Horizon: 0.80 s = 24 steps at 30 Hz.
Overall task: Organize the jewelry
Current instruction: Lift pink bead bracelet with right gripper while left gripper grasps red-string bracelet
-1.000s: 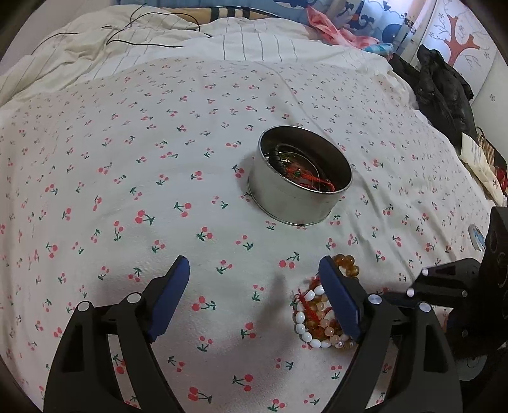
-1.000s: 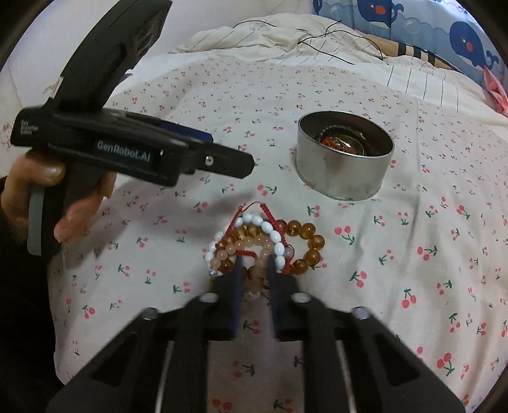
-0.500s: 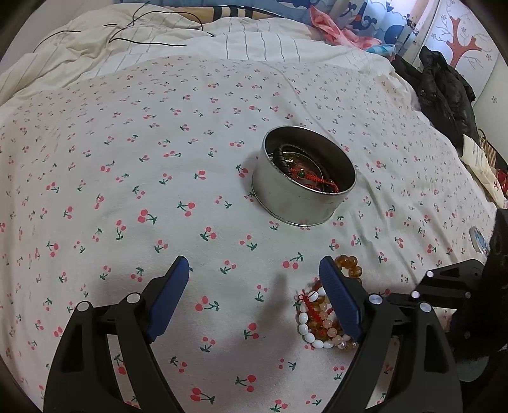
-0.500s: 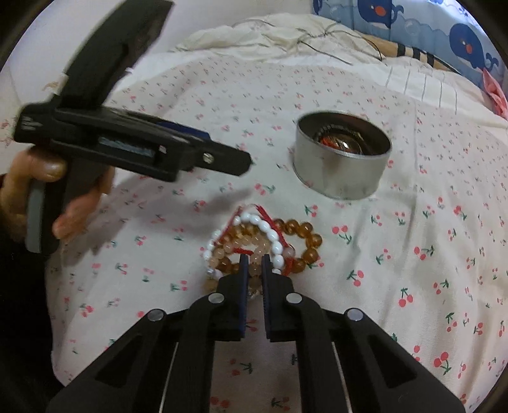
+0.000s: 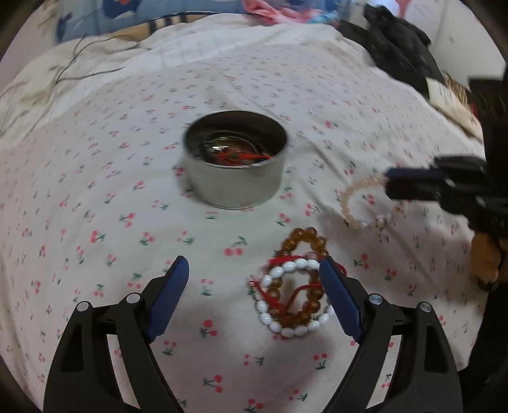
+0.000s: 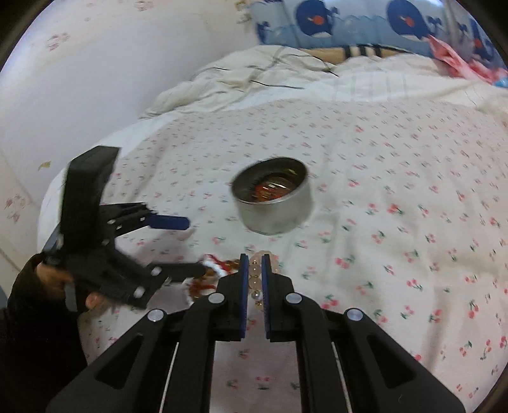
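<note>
A round metal tin [image 5: 235,159] with red-corded jewelry inside stands on the cherry-print bedspread; it also shows in the right wrist view [image 6: 273,200]. My right gripper [image 6: 254,270] is shut on a pale pink bead bracelet [image 6: 255,279] and holds it lifted; in the left wrist view that bracelet [image 5: 355,203] hangs from the right gripper [image 5: 390,186] right of the tin. My left gripper [image 5: 254,279] is open and low over the bed. A white bead bracelet [image 5: 292,298] with red cord and an amber bead bracelet [image 5: 304,238] lie between its fingers, near the right finger [image 5: 338,300].
Rumpled white bedding [image 6: 254,76] and a whale-print pillow [image 6: 365,25] lie beyond the tin. Dark clothing [image 5: 400,54] is heaped at the far right edge of the bed. A wall [image 6: 95,63] runs along the left side.
My right gripper has lifted the pale pink bracelet off the pile and carried it up and to the right. My left gripper has moved closer over the remaining bracelets.
</note>
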### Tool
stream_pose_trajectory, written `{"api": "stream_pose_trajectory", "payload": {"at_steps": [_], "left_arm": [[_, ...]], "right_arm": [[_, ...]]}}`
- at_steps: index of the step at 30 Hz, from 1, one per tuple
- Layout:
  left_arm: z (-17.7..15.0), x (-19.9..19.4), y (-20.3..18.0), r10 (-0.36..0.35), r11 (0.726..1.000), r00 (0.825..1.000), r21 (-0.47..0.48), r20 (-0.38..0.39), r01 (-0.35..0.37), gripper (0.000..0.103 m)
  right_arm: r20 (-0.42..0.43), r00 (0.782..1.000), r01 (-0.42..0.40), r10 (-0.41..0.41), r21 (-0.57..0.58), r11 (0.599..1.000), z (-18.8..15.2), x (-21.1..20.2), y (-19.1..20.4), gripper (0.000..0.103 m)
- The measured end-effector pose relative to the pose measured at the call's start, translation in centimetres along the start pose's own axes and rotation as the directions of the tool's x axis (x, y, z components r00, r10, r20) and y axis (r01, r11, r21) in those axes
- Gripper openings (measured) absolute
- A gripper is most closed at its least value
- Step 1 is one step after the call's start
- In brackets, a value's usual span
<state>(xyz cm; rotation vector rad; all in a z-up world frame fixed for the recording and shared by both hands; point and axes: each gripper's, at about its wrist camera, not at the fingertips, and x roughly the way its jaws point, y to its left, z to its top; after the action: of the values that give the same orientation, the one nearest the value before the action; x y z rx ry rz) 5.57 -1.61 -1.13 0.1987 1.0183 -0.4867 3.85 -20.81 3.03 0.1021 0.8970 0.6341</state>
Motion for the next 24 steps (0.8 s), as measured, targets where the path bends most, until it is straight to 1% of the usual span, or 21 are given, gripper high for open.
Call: {"api": "stream_pose_trajectory", "payload": {"at_steps": [2,3,4,5,6,7,9,11,14,17,19,22,24], "left_arm": [[-0.1,0.4,-0.4,0.003,1.000,1.000,0.017,-0.005,-0.003,0.080],[-0.1,0.3,-0.5,-0.001,1.000,1.000,0.024,-0.001,0.001,0.075],[-0.2,0.3,-0.7,-0.008,1.000,1.000,0.030,0.003,0.008,0.061],[-0.2,0.2,-0.8,-0.014,0.999,1.000,0.036,0.000,0.014,0.054],[-0.1,0.2,-0.9,-0.014,0.999,1.000,0.045,-0.001,0.014,0.042],[-0.2,0.1,-1.0,-0.012,0.999,1.000,0.052,-0.003,0.012,0.026],[-0.3,0.5,-1.0,-0.014,0.998,1.000,0.065,-0.023,0.015,0.013],[-0.3,0.4,-1.3,-0.008,0.996,1.000,0.088,-0.017,0.009,0.001],[-0.1,-0.3,-1.2,-0.020,0.996,1.000,0.087,0.010,0.019,0.001],[0.2,-1.7,-0.2,-0.089,0.995,0.995,0.047,0.046,0.087,0.001],[0.4,-2.4,0.1,-0.124,0.992,0.990,0.032,0.066,0.122,0.001],[0.6,-3.6,0.6,-0.200,0.980,0.974,0.006,0.103,0.200,0.001],[0.8,-4.5,0.7,-0.254,0.967,0.958,0.000,0.136,0.256,0.001]], "right_arm": [[-0.017,1.000,0.005,-0.005,0.011,1.000,-0.1,0.4,-0.2,0.009],[-0.021,1.000,0.004,-0.004,0.010,1.000,-0.3,0.4,-0.2,0.009],[-0.026,1.000,0.002,-0.002,0.007,1.000,-0.3,0.5,-0.1,0.009],[-0.029,1.000,0.000,0.000,0.004,1.000,-0.4,0.6,0.0,0.009],[-0.032,0.999,-0.003,0.003,0.002,1.000,-0.5,0.6,0.1,0.009],[-0.034,0.999,-0.003,0.003,0.001,1.000,-0.5,0.7,0.1,0.009],[-0.038,0.999,-0.003,0.003,0.002,1.000,-0.6,0.7,0.1,0.009],[-0.040,0.999,-0.003,0.003,0.007,1.000,-0.7,0.8,0.0,0.009],[-0.039,0.999,-0.001,0.001,0.011,1.000,-0.6,0.8,-0.1,0.009],[-0.028,1.000,-0.009,0.009,0.021,1.000,-0.5,0.6,-0.3,0.009],[-0.014,1.000,-0.023,0.023,0.032,0.999,-0.4,0.3,-0.5,0.009],[0.015,0.999,-0.051,0.050,0.057,0.997,-0.1,-0.3,-0.9,0.009],[0.038,0.997,-0.077,0.074,0.081,0.994,0.0,-0.8,-1.3,0.009]]}}
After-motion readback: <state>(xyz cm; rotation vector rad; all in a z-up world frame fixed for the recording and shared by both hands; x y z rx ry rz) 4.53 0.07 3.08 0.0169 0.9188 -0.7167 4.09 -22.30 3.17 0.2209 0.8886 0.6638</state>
